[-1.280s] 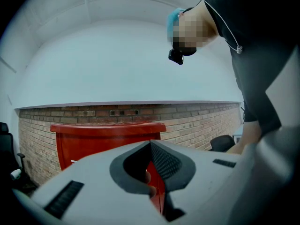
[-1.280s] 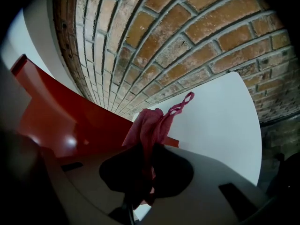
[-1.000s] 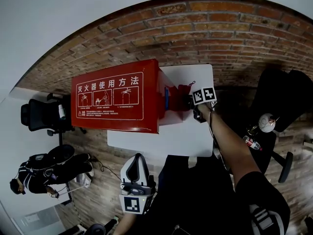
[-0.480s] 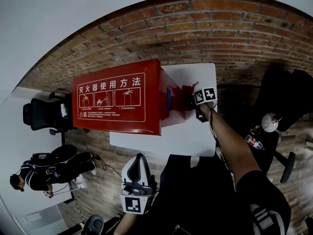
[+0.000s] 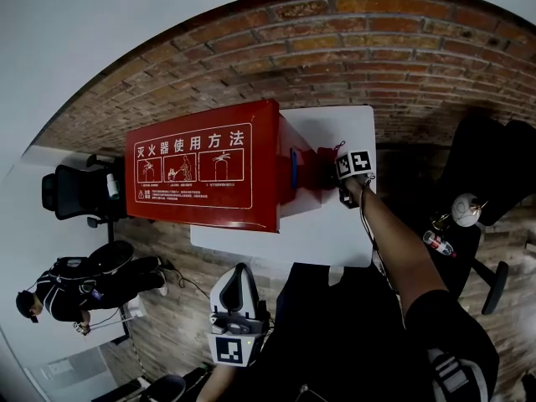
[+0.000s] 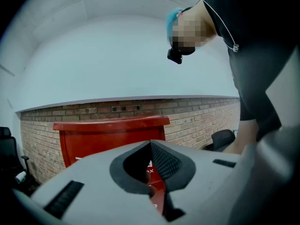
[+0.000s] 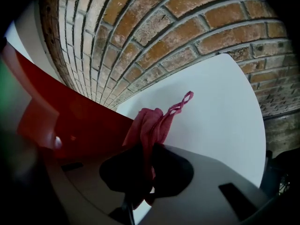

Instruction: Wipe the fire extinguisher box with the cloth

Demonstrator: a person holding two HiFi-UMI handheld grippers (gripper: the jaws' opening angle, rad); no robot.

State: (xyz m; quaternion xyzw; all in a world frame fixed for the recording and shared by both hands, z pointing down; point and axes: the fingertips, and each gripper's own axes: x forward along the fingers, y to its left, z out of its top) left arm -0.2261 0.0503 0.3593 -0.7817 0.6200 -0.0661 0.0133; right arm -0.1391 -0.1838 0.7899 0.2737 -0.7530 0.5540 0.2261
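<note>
A red cloth [image 7: 151, 123], clamped in the right gripper [image 7: 143, 172], hangs at the right end of the fire extinguisher box [image 5: 201, 170], which stands on a white surface [image 5: 335, 233]; contact cannot be confirmed. The left gripper [image 6: 151, 146], jaws together and empty, waits well apart. Wiping appears barely begun, with the printed top and other faces likely left
</note>
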